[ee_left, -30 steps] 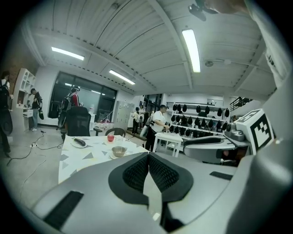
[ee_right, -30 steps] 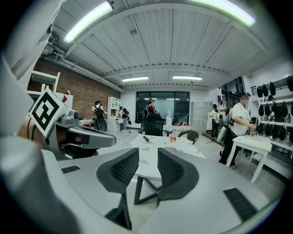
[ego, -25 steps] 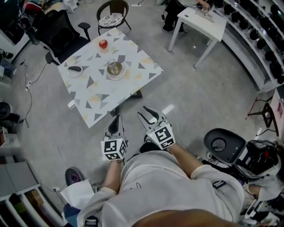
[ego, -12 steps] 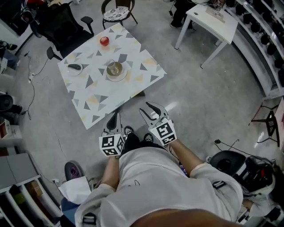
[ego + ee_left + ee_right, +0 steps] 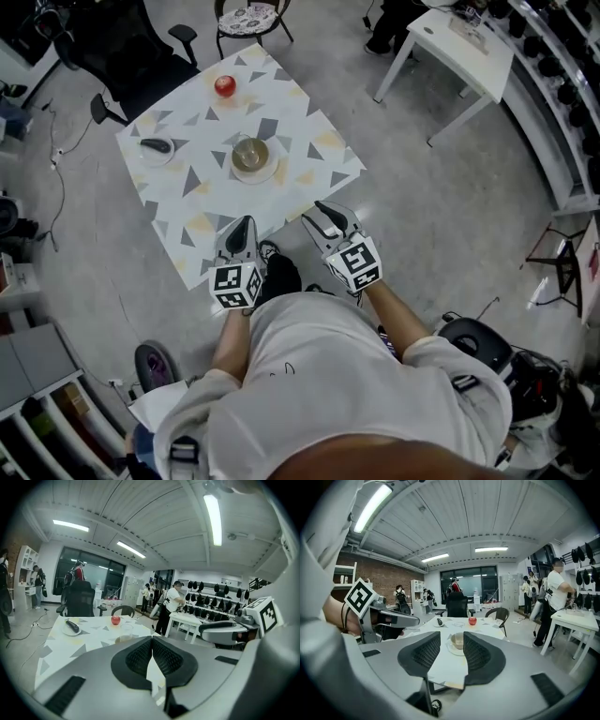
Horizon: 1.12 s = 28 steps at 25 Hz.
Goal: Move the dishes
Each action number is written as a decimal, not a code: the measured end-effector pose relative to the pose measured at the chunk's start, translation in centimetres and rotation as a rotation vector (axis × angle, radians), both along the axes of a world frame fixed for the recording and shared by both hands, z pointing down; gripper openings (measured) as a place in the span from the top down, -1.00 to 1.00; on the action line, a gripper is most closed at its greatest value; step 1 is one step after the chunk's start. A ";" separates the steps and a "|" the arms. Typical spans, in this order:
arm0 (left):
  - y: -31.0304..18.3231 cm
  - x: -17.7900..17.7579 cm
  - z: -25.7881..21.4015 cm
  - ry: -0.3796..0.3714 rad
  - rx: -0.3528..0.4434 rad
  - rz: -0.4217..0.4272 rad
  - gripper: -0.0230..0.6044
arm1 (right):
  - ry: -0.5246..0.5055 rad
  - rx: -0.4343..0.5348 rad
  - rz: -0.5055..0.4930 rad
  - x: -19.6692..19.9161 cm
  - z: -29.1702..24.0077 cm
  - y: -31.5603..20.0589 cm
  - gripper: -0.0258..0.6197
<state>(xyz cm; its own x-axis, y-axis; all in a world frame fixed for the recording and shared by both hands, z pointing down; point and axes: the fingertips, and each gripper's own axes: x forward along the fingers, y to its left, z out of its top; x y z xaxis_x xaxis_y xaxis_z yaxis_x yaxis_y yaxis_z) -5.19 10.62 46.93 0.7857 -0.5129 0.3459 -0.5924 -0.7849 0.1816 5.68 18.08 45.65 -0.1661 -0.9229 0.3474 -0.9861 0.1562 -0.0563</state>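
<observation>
While we hold left gripper [image 5: 242, 225] closed and empty, right gripper [image 5: 330, 211] half-open, empty, round tan bowl [image 5: 249, 154] upright, mouth up, on white plate [image 5: 268, 172], straight ahead of our right fingers [image 5: 480, 658].

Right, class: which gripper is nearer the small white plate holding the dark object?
Left. The left gripper hangs at the triangle-patterned table's near edge, down-right of the small white plate; the right gripper is farther right, off that edge.

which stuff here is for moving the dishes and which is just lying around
Job: bowl, plate under it, small plate with a dark thing on it.
Lying about: apple, black chair, white table.
</observation>
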 end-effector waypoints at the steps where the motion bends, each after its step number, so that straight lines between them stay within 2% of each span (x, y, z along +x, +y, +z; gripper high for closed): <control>1: -1.5 0.4 0.0 0.002 0.000 0.005 0.86 | 0.009 -0.008 -0.001 0.4 0.2 -1.3 0.50; 8: -10.9 2.0 0.9 -0.017 -0.028 0.049 0.86 | 0.036 -0.071 -0.022 1.6 1.0 -10.0 0.49; 16: -15.9 1.8 4.5 -0.065 -0.097 0.072 0.86 | 0.069 -0.161 -0.055 2.0 3.8 -15.0 0.39; 20: -16.8 1.7 5.9 -0.081 -0.143 0.033 0.86 | 0.083 -0.195 -0.123 2.5 5.2 -17.1 0.32; 23: -17.5 2.0 6.6 -0.102 -0.154 -0.006 0.86 | 0.111 -0.200 -0.216 2.6 5.7 -19.1 0.23; 28: -18.6 1.6 8.1 -0.136 -0.182 -0.136 0.86 | 0.139 -0.218 -0.387 2.3 7.6 -21.7 0.16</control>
<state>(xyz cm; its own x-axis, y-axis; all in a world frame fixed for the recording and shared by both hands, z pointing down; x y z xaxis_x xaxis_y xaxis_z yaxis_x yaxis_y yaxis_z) -3.58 -8.00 55.05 0.6537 -0.5303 0.5399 -0.7190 -0.6578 0.2244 8.01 -3.62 53.24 -0.4219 -0.7050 0.5700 -0.8581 0.5135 -0.0001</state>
